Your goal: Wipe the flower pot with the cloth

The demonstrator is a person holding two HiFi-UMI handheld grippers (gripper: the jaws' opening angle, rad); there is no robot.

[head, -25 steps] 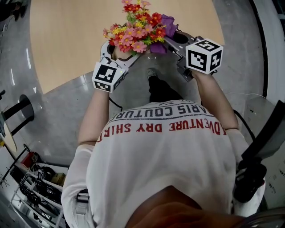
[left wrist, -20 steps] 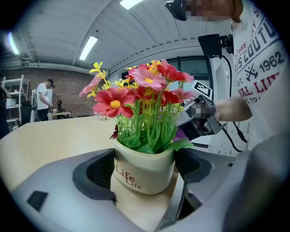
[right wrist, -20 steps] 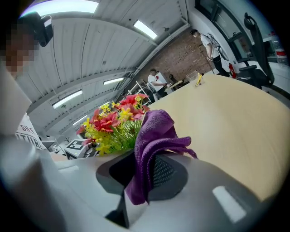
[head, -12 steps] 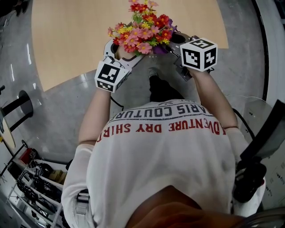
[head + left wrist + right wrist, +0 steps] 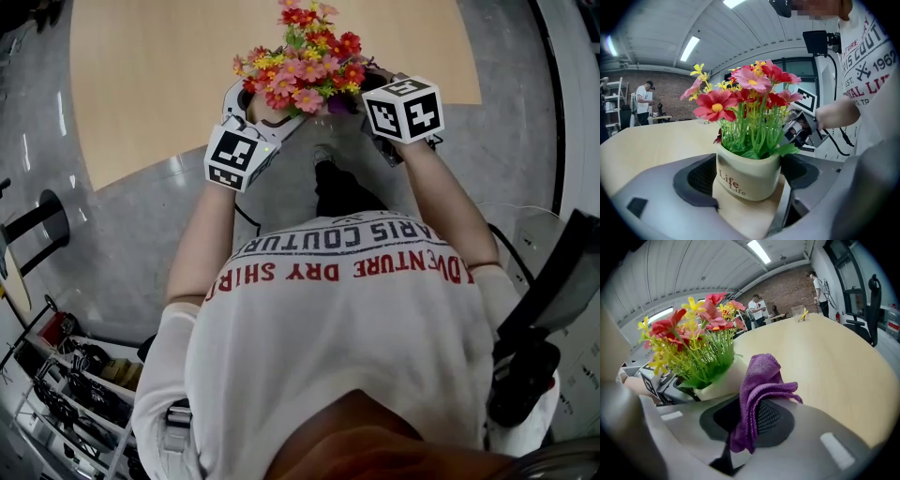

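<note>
My right gripper point(image 5: 750, 423), jaws pinched on the purple cloth point(image 5: 761, 380), has just dipped toward the flower pot point(image 5: 743, 180), which my left gripper point(image 5: 749, 174) has its jaws clamped on at the bench point(image 5: 820, 362) edge, so wiping contact looks imminent.

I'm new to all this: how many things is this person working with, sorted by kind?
grippers: 2, the left gripper and the right gripper
flower pot: 1
purple cloth: 1
total: 4
</note>
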